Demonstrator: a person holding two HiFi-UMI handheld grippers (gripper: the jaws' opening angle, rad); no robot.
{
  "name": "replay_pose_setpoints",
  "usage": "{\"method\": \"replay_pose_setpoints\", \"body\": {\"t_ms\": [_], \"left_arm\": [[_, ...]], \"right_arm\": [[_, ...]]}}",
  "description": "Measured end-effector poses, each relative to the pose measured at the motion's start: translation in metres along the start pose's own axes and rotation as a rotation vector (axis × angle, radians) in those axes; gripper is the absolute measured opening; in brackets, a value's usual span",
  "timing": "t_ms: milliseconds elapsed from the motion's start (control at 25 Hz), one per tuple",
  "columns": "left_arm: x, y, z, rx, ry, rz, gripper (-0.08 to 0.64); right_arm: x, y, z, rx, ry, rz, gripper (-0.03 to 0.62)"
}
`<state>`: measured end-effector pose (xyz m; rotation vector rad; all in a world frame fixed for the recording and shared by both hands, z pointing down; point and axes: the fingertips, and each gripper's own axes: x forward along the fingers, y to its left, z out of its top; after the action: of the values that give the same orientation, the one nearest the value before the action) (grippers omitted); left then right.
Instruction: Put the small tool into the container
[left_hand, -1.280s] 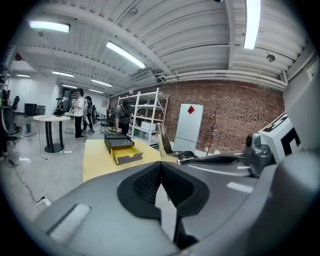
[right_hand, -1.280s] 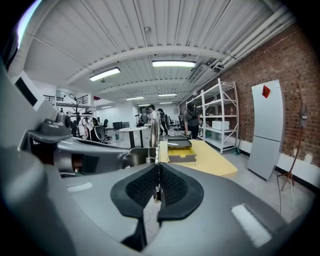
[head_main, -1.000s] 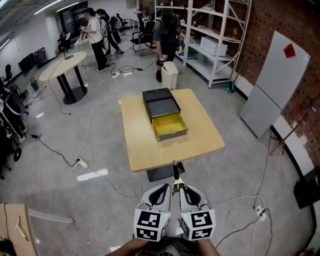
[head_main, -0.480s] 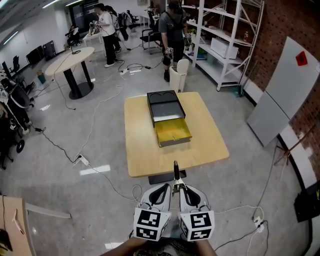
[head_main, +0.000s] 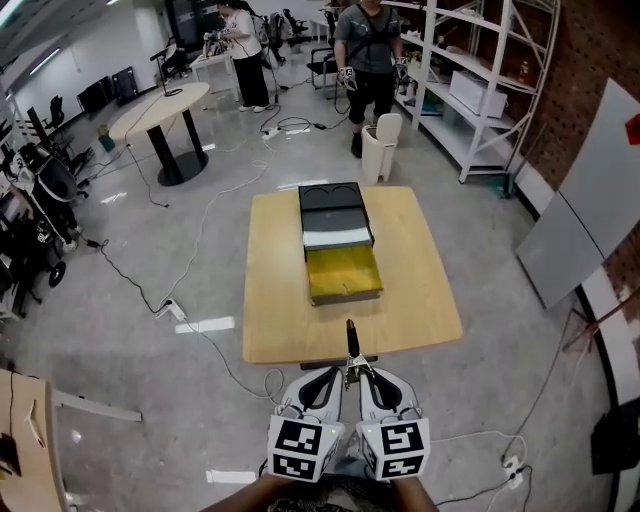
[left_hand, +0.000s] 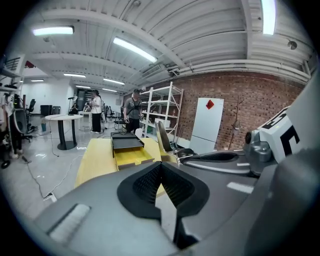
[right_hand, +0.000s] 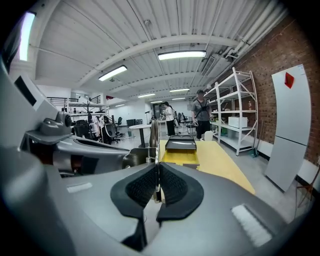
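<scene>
A black container (head_main: 335, 205) with its yellow drawer (head_main: 343, 272) pulled open stands on the far half of a wooden table (head_main: 275, 290). Both grippers hover side by side short of the table's near edge. My right gripper (head_main: 366, 376) is shut on the small tool (head_main: 350, 342), a thin metal piece with a dark handle that sticks out towards the table. The right gripper view shows the right gripper (right_hand: 157, 170) pinching the tool (right_hand: 154, 136), with the container (right_hand: 181, 144) ahead. My left gripper (head_main: 331, 377) is shut with nothing in it; in its own view the left gripper (left_hand: 161, 167) has pads pressed together.
A white bin (head_main: 384, 140) stands behind the table, with a person (head_main: 368, 45) beyond it. Metal shelves (head_main: 480, 70) line the right wall, next to a leaning white panel (head_main: 590, 190). A round table (head_main: 160, 105) is far left. Cables (head_main: 170, 310) trail over the floor left of the table.
The table and container have drifted lower and more central in the head view, so they look slightly nearer. Both grippers keep the same pose, the tool still held.
</scene>
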<state>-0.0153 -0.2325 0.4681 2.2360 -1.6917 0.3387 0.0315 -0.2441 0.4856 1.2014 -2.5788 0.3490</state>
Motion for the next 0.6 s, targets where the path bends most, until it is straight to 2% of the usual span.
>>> {"method": "replay_pose_setpoints", "body": {"t_ms": [160,480,600], "left_arm": [[0.039,-0.014,0.014,0.003,0.008,0.015,0.006],[0.13,-0.108,0.042,0.02,0.01,0.056,0.006],[0.152,-0.13,0.047,0.02,0.015,0.077,0.006]], "right_arm": [[0.01,-0.04,0.011,-0.005,0.004,0.02,0.009],[-0.01,-0.179,0.017,0.021,0.0,0.055,0.009],[-0.013,-0.211,0.018,0.022,-0.005,0.077,0.009]]}}
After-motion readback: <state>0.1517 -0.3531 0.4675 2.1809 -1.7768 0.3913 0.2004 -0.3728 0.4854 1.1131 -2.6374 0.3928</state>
